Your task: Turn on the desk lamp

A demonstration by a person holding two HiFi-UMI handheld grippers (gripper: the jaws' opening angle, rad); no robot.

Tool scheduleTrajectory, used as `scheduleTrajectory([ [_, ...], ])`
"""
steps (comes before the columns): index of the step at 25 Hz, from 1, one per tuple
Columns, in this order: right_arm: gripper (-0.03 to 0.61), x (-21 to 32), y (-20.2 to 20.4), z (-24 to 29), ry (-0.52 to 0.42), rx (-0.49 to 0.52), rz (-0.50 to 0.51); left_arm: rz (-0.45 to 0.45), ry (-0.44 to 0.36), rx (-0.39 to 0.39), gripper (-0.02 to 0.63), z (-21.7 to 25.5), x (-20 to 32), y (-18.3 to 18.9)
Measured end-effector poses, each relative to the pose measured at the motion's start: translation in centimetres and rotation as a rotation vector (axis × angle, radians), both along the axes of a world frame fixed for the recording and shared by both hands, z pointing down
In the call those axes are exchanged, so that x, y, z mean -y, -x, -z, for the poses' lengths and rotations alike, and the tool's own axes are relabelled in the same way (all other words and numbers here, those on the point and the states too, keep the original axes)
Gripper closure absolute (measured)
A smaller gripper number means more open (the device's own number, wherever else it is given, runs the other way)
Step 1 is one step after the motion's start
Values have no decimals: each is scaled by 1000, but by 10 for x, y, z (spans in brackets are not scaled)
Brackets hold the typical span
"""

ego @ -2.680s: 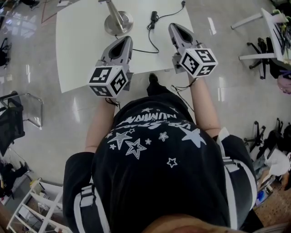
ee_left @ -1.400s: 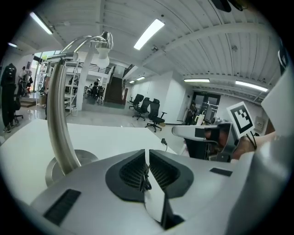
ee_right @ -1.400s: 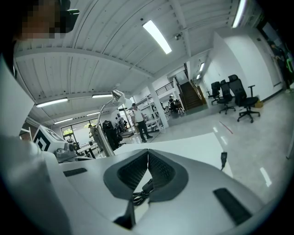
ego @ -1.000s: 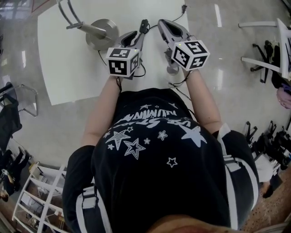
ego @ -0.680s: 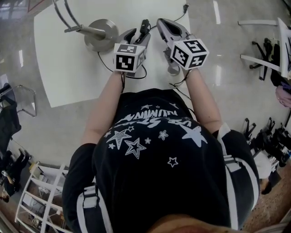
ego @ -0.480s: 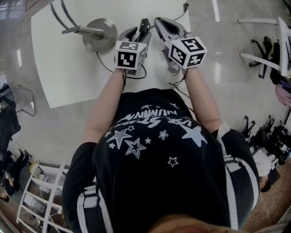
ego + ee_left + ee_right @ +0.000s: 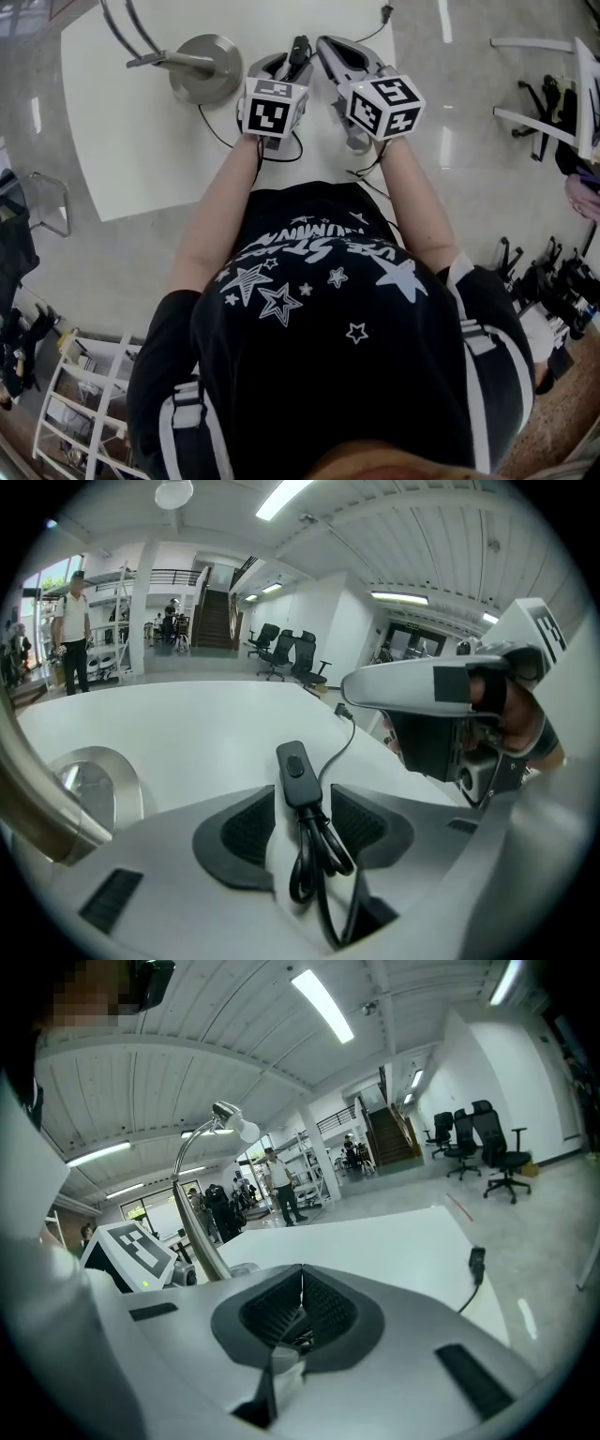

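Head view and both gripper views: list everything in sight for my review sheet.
table: one, white, under both claws
desk lamp: one, silver, round base at the table's far left
inline switch: one, black, lying between the left claw's jaws
cord: one, black, looped behind the switch
office chairs: several, black, on the floor beyond the table
shelf rack: one, white, on the floor behind the person
left claw: grey-white, jaws just opened, apart around the switch
right claw: grey-white, jaws together, beside the left claw
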State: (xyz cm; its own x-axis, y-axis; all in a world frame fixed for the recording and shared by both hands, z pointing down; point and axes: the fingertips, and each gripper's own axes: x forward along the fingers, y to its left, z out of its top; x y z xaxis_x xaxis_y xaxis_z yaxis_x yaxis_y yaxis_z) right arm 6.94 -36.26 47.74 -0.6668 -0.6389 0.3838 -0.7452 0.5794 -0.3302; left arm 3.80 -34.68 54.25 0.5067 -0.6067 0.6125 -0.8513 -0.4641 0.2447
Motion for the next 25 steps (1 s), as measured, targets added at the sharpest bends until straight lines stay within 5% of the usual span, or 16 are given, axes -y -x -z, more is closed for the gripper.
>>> scheduleTrajectory([
  [10, 574, -2, 17, -8, 25, -50, 107, 9, 5, 13, 470, -1, -3, -1],
  [25, 574, 5, 38, -45, 86, -173, 340, 14, -18, 23, 474, 0, 0, -2],
])
